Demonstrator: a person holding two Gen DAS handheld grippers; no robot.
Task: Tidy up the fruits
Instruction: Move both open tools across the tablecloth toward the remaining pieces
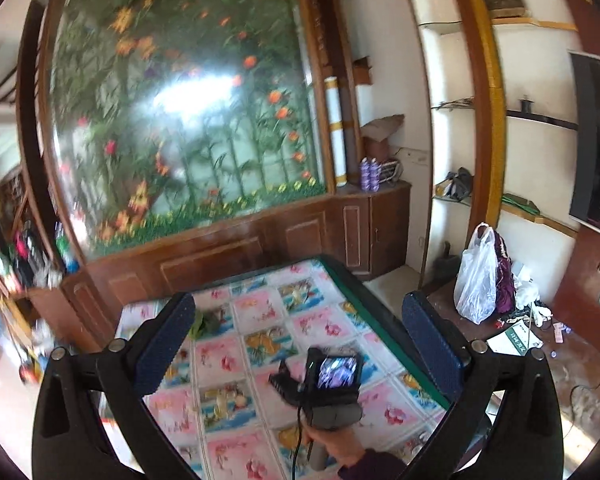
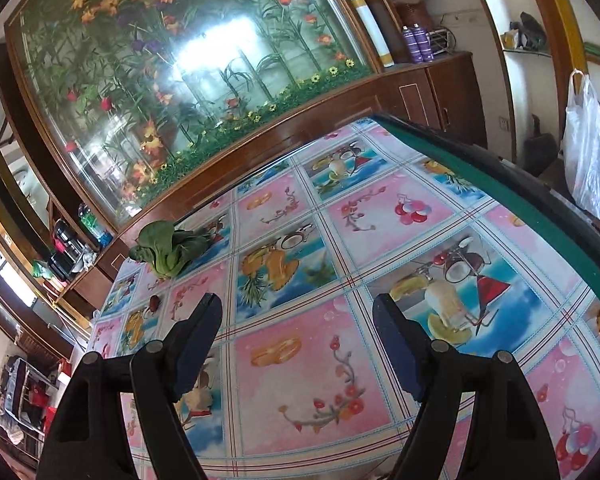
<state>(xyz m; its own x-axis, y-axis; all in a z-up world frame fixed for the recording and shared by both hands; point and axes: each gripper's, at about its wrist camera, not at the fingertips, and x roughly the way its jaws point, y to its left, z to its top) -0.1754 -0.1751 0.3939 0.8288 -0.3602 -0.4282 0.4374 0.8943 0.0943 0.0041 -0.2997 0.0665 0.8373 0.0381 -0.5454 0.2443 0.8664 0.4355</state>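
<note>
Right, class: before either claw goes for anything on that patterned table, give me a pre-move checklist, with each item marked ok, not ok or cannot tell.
1. Right claw open and empty: ok.
2. Left claw open and empty: ok.
3. Leafy greens in sight at the table's far left corner: ok.
4. Small red item near the greens confirmed as a fruit: cannot tell, too small.
5. Container for sorting in view: not ok, none shows.
6. Tablecloth bare beneath the right claw: ok.
</note>
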